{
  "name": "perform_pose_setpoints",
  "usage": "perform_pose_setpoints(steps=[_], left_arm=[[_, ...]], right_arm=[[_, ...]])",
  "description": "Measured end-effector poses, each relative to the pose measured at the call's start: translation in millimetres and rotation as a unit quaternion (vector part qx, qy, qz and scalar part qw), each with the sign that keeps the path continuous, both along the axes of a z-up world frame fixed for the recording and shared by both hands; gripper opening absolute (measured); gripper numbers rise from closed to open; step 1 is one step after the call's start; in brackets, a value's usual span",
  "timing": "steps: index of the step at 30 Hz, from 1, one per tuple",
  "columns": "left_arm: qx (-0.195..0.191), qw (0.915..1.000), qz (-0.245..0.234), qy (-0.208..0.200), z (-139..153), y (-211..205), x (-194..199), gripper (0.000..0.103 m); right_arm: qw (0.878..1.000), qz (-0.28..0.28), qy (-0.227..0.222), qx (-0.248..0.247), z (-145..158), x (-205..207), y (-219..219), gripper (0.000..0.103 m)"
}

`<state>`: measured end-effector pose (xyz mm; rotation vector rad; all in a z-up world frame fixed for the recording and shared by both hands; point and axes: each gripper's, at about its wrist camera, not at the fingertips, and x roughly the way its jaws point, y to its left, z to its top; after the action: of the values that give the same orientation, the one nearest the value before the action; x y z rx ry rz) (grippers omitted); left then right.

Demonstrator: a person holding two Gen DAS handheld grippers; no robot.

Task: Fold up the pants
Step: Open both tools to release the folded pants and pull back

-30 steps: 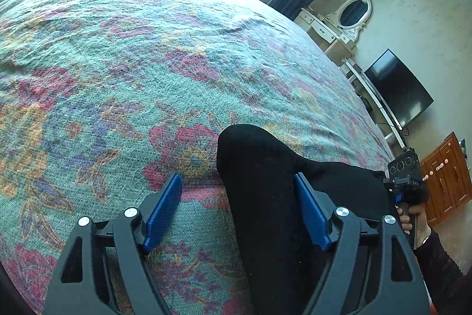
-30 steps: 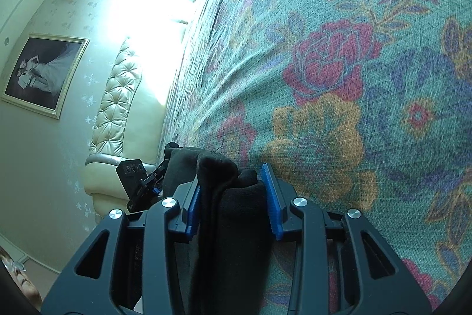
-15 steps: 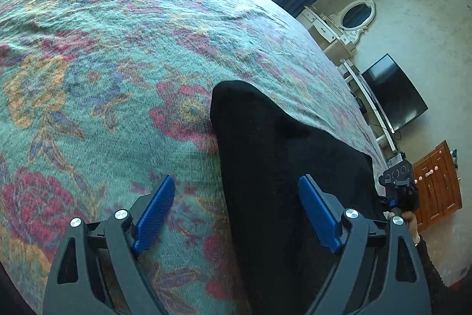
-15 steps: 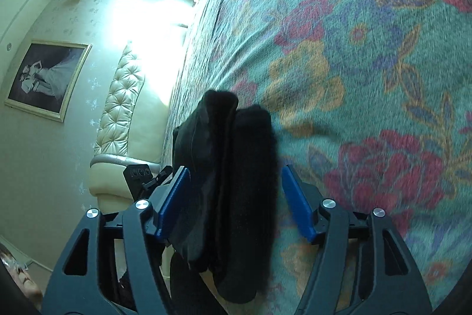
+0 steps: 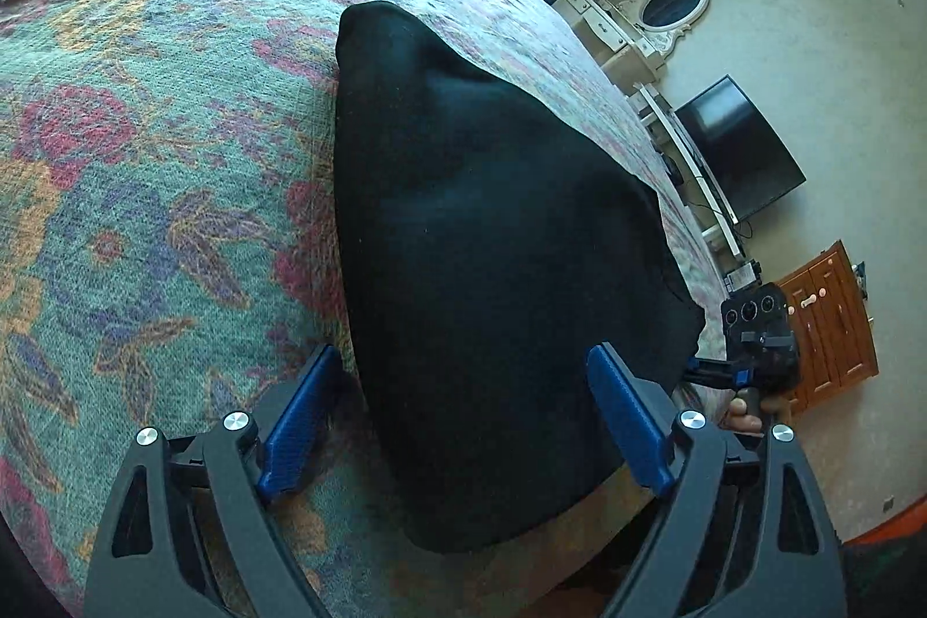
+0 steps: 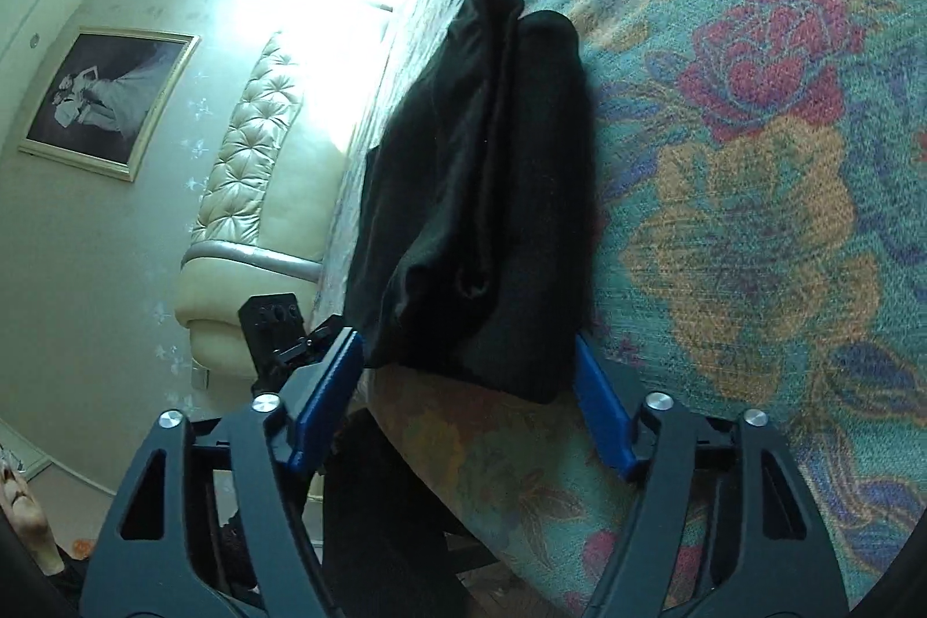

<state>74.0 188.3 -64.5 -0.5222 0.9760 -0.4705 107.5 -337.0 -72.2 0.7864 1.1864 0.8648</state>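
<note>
Left tongs (image 5: 457, 421): released, spread, backed off.
Right tongs (image 6: 466, 395): let go half a second back, clear.
Black folded fabric pants (image 5: 492, 259): resting on floral bed cover (image 5: 145, 212).
Meaning: fold likely finished.

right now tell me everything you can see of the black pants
The black pants look like a soft, matte knit, folded into a compact bundle with stacked layers and rounded fold edges seen from the right wrist. They lie flat on the floral bedspread, near its edge. The left gripper and right gripper both have jaws spread wide around the bundle's near end, not clamping it.
</note>
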Motion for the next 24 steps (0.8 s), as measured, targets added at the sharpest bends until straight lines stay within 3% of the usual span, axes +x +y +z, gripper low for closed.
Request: perform_pose_setpoints(steps=[1, 2, 5, 6, 11, 13, 15, 19, 22, 24], left_arm=[[0.010, 0.9999, -0.003, -0.006, -0.1, -2.6, -1.7, 0.085], [0.016, 0.9998, -0.005, -0.010, -0.2, -3.7, -0.8, 0.085], [0.028, 0.9996, 0.004, -0.009, -0.9, -4.5, -0.4, 0.071], [0.021, 0.9997, -0.001, -0.009, -1.3, -4.6, 0.0, 0.060], [0.021, 0.9997, 0.005, -0.011, -2.2, -4.3, -2.8, 0.056], [0.016, 0.9997, 0.015, -0.009, -3.1, -1.7, -7.8, 0.060], [0.025, 0.9993, 0.027, -0.012, -2.5, 2.5, -13.2, 0.069], [0.078, 0.9948, 0.063, -0.017, 6.1, 4.4, -26.7, 0.085], [0.107, 0.9897, 0.093, -0.016, 11.3, 0.3, -38.4, 0.086], [0.128, 0.9846, 0.119, -0.014, 14.5, -3.7, -45.4, 0.086]], right_arm=[[1.000, 0.002, 0.020, -0.023, -11.8, -1.1, 0.7, 0.027], [1.000, -0.001, 0.020, -0.015, -14.7, -1.9, -1.1, 0.025], [1.000, -0.001, 0.009, -0.014, -13.8, -4.5, -2.4, 0.023], [1.000, -0.001, 0.008, -0.014, -13.5, -5.0, -2.6, 0.023], [1.000, -0.015, 0.013, 0.000, -14.7, -7.0, -12.1, 0.023], [1.000, -0.025, 0.016, 0.002, -14.7, -10.7, -21.4, 0.024], [0.999, -0.038, 0.014, -0.007, -10.7, -15.3, -29.5, 0.027], [0.995, -0.086, -0.001, -0.047, 0.7, -34.5, -41.4, 0.043], [0.987, -0.117, -0.035, -0.100, 14.6, -54.2, -33.9, 0.061], [0.976, -0.135, -0.068, -0.159, 26.2, -68.8, -20.9, 0.075]])
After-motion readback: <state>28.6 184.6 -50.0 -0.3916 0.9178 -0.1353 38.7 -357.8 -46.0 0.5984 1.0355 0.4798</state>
